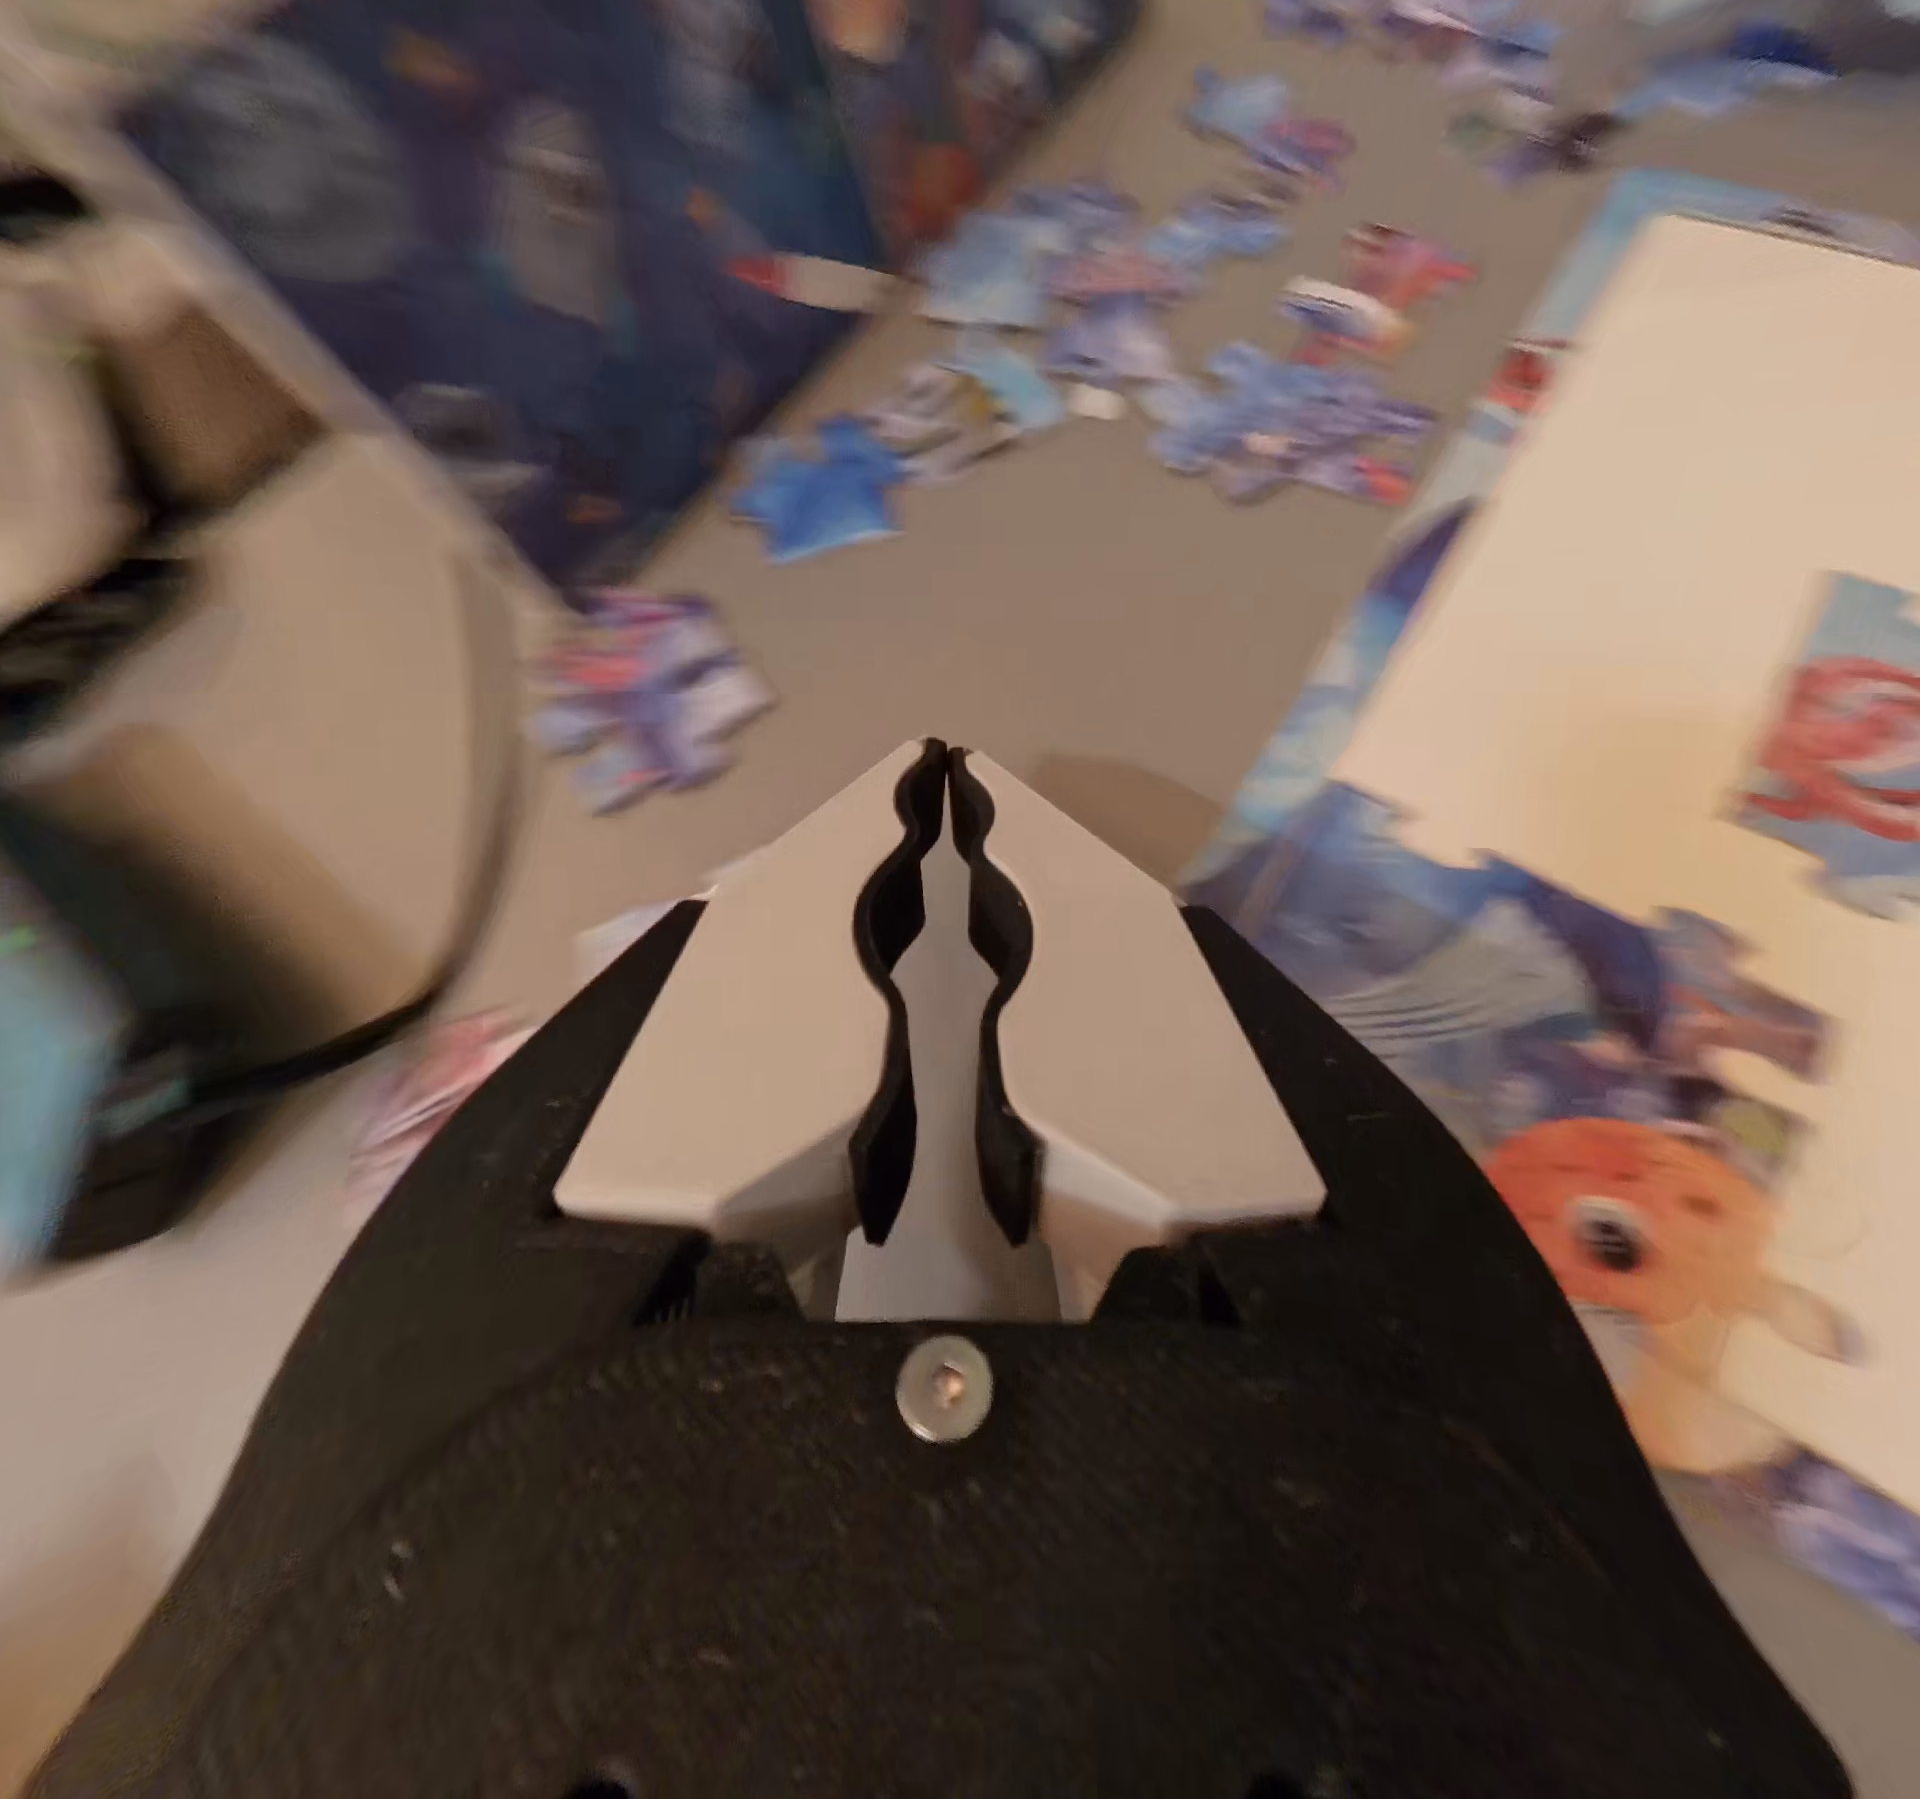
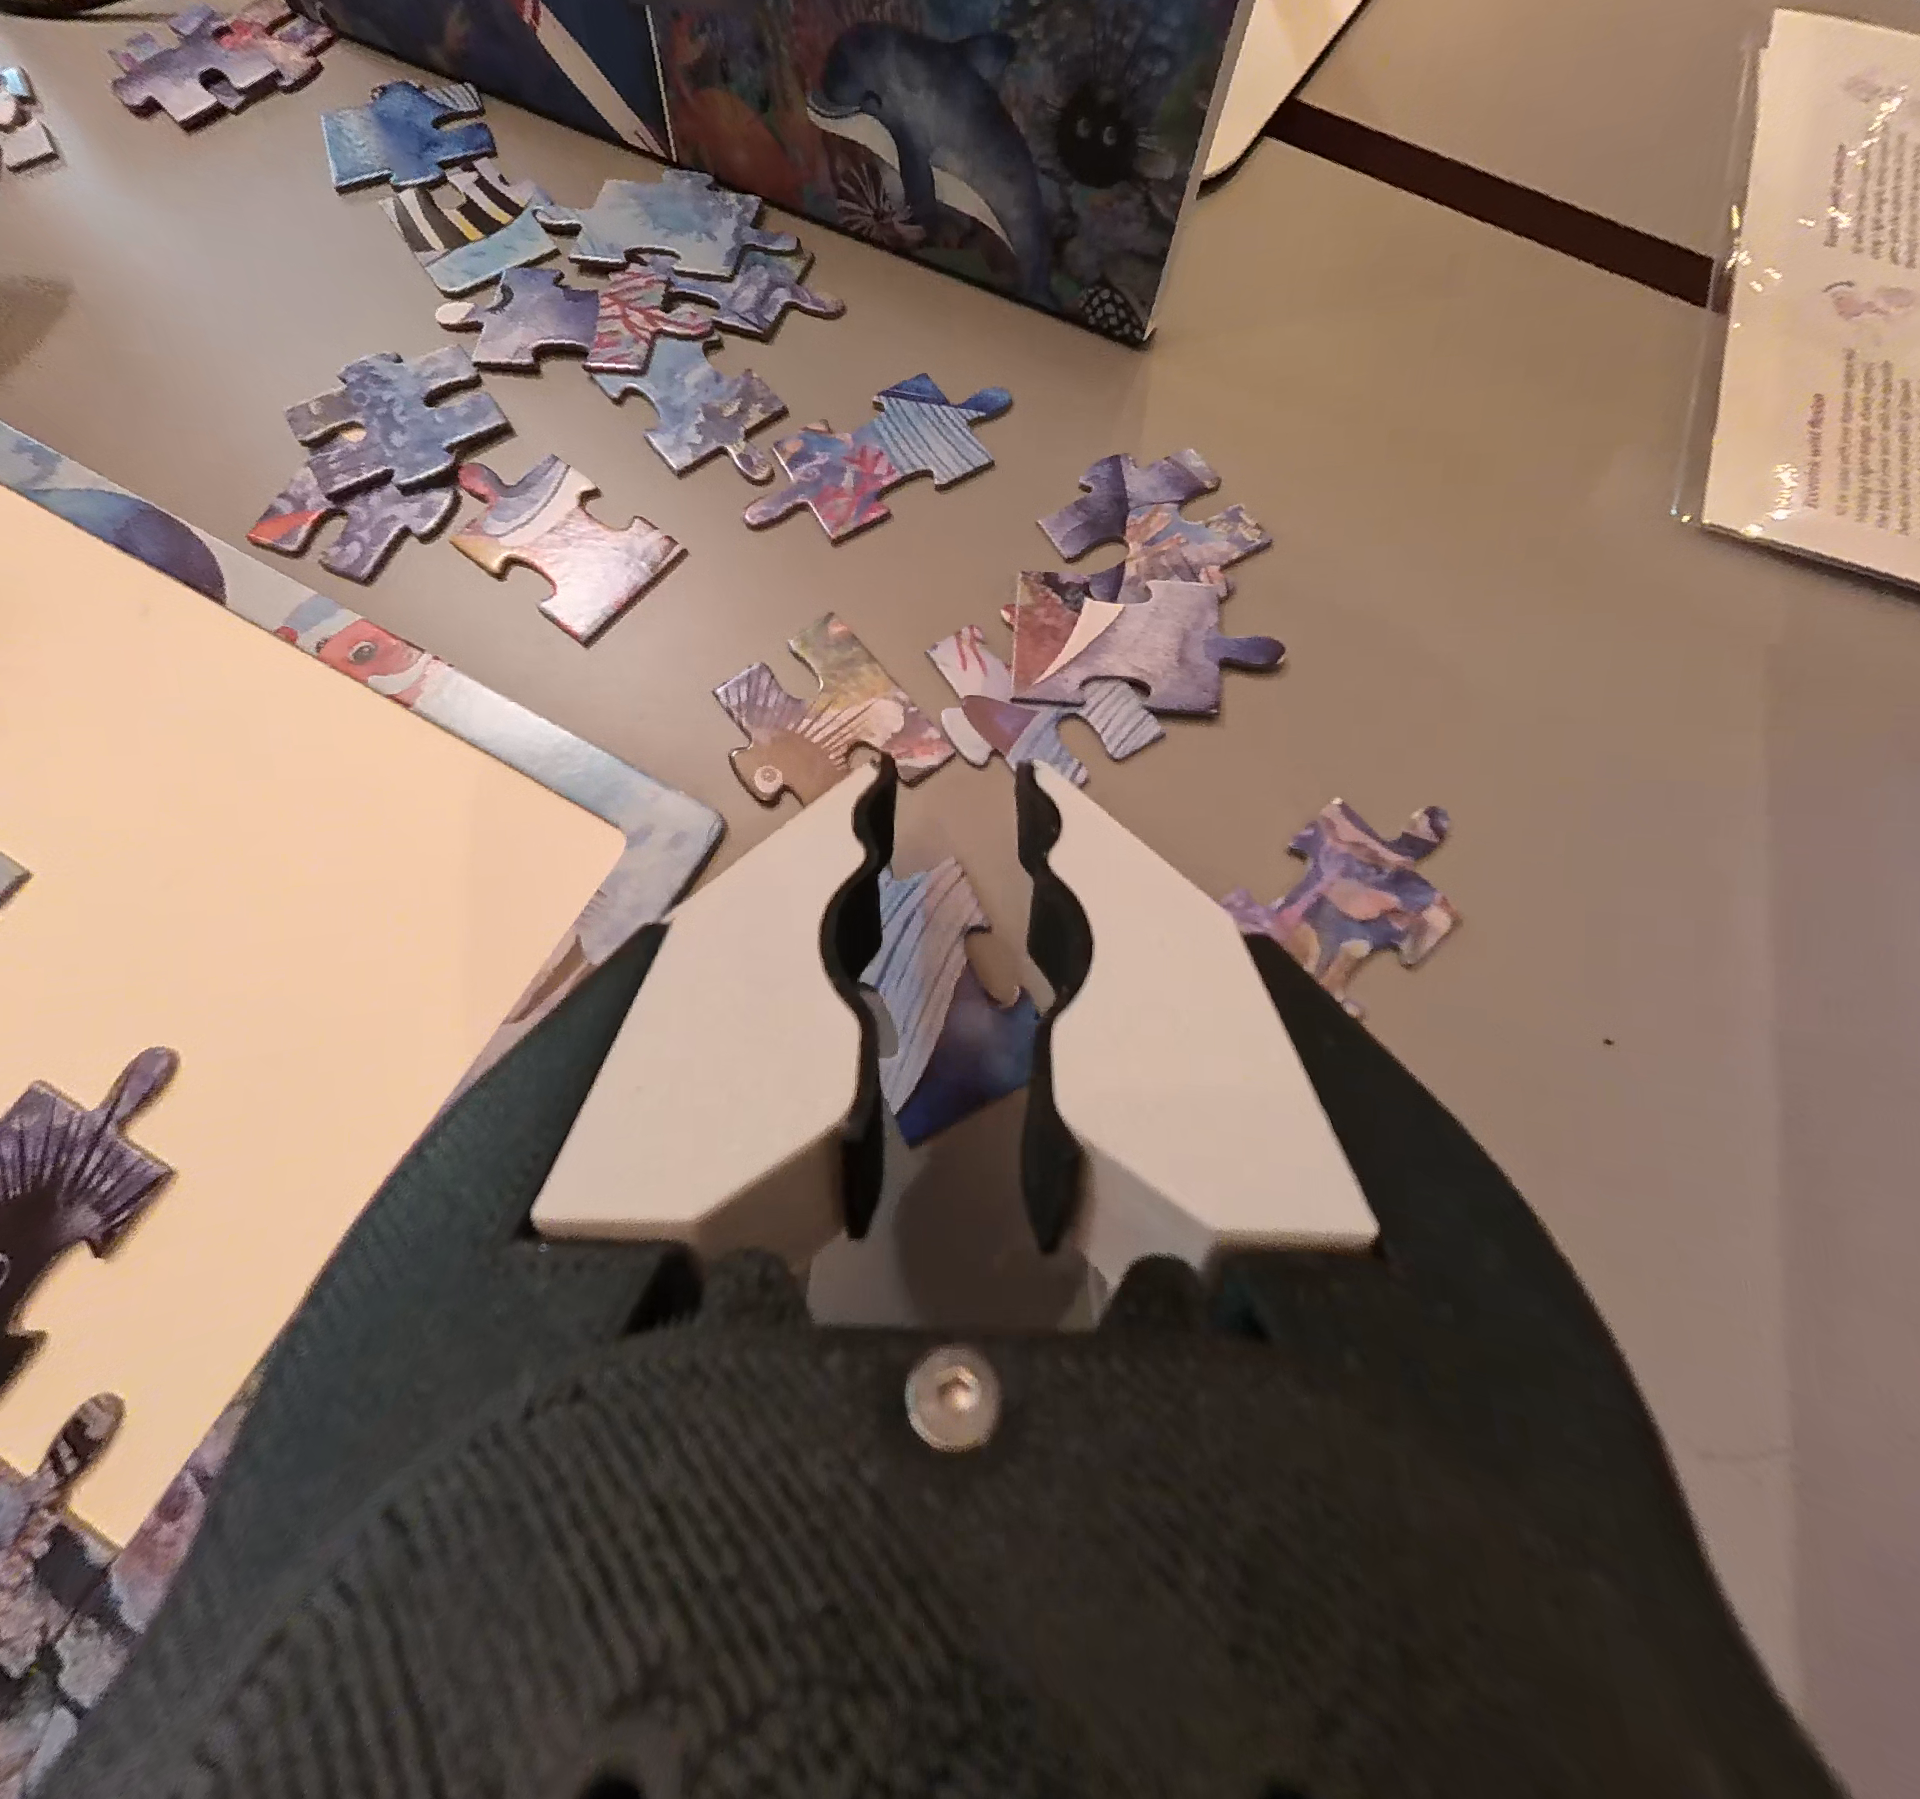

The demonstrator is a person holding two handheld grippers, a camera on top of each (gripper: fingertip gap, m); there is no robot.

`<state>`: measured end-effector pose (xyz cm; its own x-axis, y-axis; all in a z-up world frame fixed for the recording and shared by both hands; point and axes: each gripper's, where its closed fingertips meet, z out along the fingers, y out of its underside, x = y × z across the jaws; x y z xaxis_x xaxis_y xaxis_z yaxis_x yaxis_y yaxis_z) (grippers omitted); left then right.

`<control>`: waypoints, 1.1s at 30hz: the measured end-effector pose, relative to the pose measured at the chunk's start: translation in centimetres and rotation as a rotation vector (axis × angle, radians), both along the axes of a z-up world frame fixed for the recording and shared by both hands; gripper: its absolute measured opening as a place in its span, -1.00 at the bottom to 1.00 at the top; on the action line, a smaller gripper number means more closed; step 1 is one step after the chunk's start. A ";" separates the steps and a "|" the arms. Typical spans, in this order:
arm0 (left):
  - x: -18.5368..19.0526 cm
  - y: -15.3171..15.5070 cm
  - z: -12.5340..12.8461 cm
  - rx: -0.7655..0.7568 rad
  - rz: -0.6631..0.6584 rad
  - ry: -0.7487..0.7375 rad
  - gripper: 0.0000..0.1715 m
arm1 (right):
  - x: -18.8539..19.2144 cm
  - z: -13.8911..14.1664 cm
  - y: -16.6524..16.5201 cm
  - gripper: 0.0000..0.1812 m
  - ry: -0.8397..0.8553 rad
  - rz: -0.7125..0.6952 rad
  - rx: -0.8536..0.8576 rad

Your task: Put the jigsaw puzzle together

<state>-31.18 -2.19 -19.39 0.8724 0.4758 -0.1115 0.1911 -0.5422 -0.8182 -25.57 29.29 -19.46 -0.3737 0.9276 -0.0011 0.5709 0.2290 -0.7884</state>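
Note:
The left wrist view is motion-blurred. My left gripper point(image 1: 948, 747) is shut and empty above the grey table. To its right lies the puzzle board point(image 1: 1662, 502), cream with a blue frame. It holds joined pieces with an orange fish point(image 1: 1621, 1219) and a separate red piece point(image 1: 1849, 741). My right gripper point(image 2: 958, 773) is open, low over the table by the board's corner point(image 2: 665, 804). A blue-white striped piece point(image 2: 935, 980) shows between its fingers; I cannot tell if they touch it. Several loose pieces point(image 2: 582, 544) lie scattered ahead.
The puzzle box point(image 2: 935, 87) stands upright at the back and also shows in the left wrist view point(image 1: 520, 191). A printed sheet in a clear sleeve point(image 2: 1829, 295) lies at the right. A white rounded mat point(image 2: 1320, 4) is behind the box. Dark cables point(image 1: 156, 1074) lie at the left.

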 end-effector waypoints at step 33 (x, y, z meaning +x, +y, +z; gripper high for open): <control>-3.5 -5.4 2.4 0.202 0.245 -0.214 -0.25 | 0.3 0.3 -2.1 -0.74 0.018 0.072 -0.054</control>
